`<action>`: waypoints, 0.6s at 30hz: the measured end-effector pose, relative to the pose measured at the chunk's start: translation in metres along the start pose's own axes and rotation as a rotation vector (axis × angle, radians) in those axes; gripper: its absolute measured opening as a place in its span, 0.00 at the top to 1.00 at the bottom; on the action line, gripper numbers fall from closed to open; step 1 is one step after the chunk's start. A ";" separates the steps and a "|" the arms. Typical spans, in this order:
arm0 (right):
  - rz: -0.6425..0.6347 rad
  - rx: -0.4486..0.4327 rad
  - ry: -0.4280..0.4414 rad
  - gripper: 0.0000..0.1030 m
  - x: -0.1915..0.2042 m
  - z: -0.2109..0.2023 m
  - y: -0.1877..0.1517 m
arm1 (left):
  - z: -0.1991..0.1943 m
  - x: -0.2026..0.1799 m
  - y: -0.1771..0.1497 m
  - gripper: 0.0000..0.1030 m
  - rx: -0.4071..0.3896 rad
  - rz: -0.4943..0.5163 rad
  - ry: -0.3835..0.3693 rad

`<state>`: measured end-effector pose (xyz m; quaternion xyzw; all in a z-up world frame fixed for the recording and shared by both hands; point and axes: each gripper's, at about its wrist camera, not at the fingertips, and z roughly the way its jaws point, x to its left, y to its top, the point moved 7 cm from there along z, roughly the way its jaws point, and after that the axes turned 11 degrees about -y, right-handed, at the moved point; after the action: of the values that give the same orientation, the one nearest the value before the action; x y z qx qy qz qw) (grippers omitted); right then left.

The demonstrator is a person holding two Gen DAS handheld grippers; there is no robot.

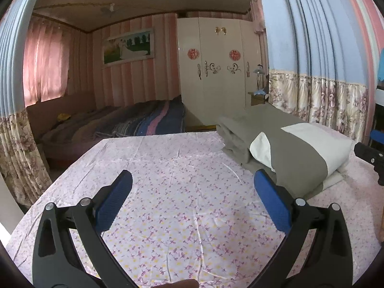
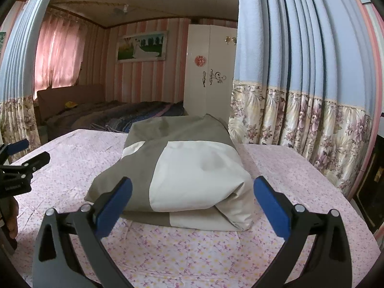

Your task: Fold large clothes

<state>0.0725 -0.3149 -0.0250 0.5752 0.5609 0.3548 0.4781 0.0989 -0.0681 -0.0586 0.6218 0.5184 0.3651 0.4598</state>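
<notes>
Folded garment on the table, both tools free.
The grey-and-cream garment (image 2: 182, 168) lies near the table's (image 1: 168, 192) right edge; the left tool (image 1: 193, 189) and right tool (image 2: 192, 192) gape, holding nothing.

Right gripper (image 2: 192, 189) with blue-padded black fingers spread wide, empty, hovering just before a folded grey-and-cream fabric bundle (image 2: 192, 168) lying on the pink floral-print tablecloth (image 2: 288, 180). Left gripper (image 2: 21, 153) at left edge, state unclear. Blue floral-hemmed curtain (image 2: 300, 60) behind.
</notes>
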 end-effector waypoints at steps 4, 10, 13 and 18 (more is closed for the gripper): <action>0.000 -0.003 -0.006 0.02 -0.001 0.000 0.001 | -0.002 0.003 0.001 0.03 -0.009 -0.015 -0.003; 0.003 -0.001 -0.010 0.02 -0.003 0.000 0.000 | -0.006 0.010 0.003 0.03 -0.021 -0.046 -0.006; 0.001 -0.001 -0.010 0.02 -0.003 0.000 0.000 | -0.006 0.011 0.003 0.03 -0.022 -0.044 -0.003; -0.012 0.007 -0.017 0.02 -0.002 0.000 -0.001 | -0.005 0.013 0.003 0.03 -0.021 -0.053 -0.010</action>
<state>0.0725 -0.3171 -0.0255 0.5766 0.5615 0.3450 0.4830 0.0980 -0.0543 -0.0544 0.6048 0.5286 0.3550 0.4783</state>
